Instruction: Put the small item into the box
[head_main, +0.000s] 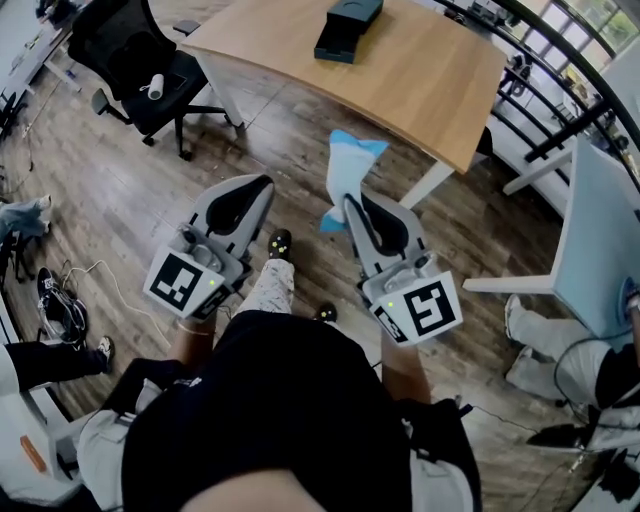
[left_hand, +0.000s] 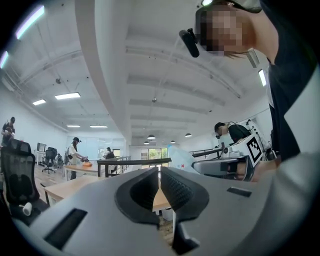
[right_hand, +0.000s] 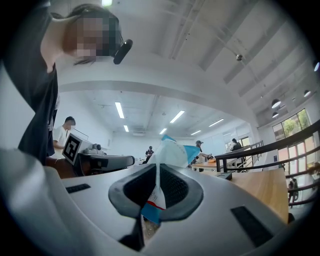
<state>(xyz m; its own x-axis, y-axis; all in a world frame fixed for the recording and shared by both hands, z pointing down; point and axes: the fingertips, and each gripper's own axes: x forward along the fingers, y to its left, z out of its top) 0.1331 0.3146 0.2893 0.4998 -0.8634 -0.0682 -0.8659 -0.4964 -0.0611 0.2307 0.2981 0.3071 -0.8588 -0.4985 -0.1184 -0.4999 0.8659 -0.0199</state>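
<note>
Broadly, a brown plank floor (head_main: 120, 190) fills the head view, and a light wooden table (head_main: 400, 70) with white legs stands on it ahead of the person. A black wheeled office chair (head_main: 130, 50) stands to the left of the table, with a small white roll (head_main: 155, 87) lying on its seat. On the far part of the table top sits a dark, flat rectangular box (head_main: 348, 25), apart from both grippers.

The right gripper (head_main: 352, 215) is held short of the table's near edge, over the floor, and is clenched on a small white and blue soft packet (head_main: 350, 175). The packet sticks up out of the jaws towards the table. In the right gripper view the same gripper (right_hand: 156, 187) has its ribbed pads pressed onto the packet (right_hand: 172, 152), with a blue corner hanging out below.

The left gripper (head_main: 262, 185) is held left of the right one, also short of the table. In the left gripper view this gripper (left_hand: 160, 187) has its jaws drawn together with nothing between them.
</note>
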